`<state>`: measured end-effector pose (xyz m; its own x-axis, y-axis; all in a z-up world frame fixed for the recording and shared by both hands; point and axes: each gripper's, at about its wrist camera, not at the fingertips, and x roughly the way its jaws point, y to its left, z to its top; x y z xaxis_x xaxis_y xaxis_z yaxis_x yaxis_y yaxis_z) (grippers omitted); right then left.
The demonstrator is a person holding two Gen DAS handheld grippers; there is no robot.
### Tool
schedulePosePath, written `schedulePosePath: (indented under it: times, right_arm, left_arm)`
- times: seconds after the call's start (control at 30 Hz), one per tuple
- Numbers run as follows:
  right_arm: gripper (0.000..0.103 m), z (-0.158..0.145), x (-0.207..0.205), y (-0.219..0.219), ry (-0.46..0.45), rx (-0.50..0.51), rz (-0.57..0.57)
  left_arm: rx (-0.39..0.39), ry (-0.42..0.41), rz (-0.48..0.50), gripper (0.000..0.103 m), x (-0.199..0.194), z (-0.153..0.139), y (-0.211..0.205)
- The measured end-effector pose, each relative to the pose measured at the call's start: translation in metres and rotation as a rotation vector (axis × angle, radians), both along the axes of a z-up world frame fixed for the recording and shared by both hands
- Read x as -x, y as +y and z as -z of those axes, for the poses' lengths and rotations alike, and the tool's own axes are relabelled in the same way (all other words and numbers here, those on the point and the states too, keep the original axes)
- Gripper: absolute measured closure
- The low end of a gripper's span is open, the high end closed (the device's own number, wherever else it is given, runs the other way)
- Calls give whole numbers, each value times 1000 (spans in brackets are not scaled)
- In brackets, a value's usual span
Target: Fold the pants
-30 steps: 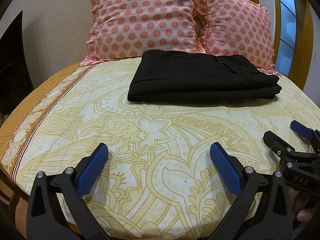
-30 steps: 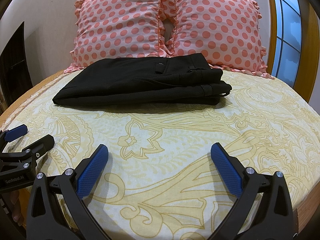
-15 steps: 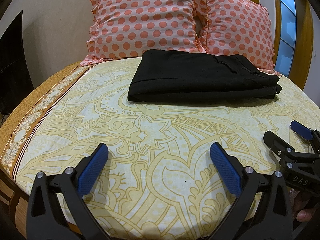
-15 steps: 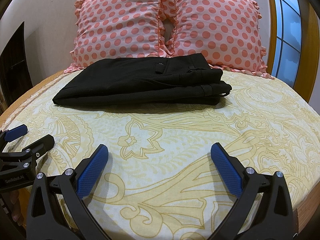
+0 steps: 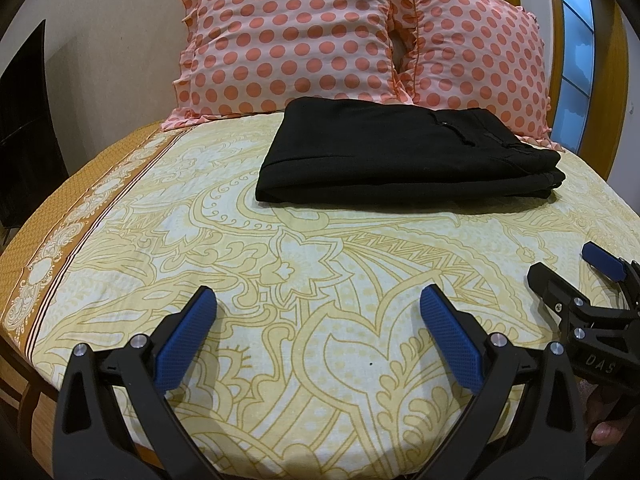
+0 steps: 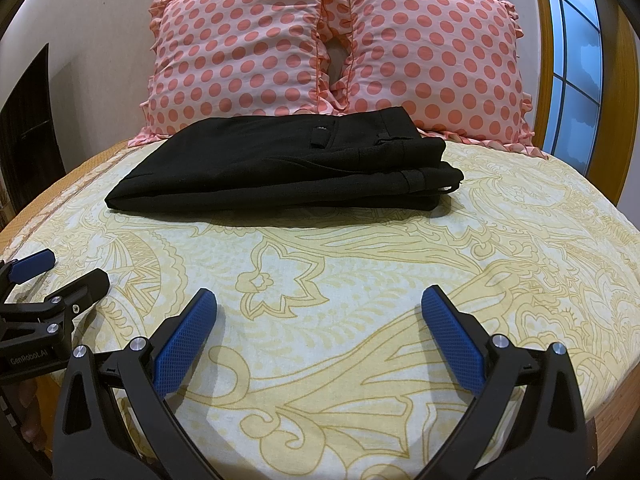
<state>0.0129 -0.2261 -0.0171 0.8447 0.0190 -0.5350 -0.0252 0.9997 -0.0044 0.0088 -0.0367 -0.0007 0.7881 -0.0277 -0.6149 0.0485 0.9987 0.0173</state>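
Black pants (image 5: 400,156) lie folded in a flat stack on the bed, in front of the pillows; they also show in the right wrist view (image 6: 288,164), waistband to the right. My left gripper (image 5: 318,312) is open and empty, low over the sheet, well short of the pants. My right gripper (image 6: 320,312) is open and empty too, at the same distance. Each gripper shows at the edge of the other's view: the right gripper (image 5: 560,272) and the left gripper (image 6: 64,272).
Two pink polka-dot pillows (image 5: 288,40) (image 6: 432,52) lean against the wall behind the pants. The yellow patterned sheet (image 5: 320,260) covers the bed; its edge drops off at the left and right. A window (image 6: 576,60) is at the right.
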Motion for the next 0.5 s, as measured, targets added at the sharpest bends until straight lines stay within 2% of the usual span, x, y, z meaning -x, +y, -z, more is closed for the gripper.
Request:
schedulePosePath:
  times: [0.5]
  right_arm:
    - [1,0,0,0,-1,0,1]
  left_arm:
    - [-1,0,4,2,0,0,2]
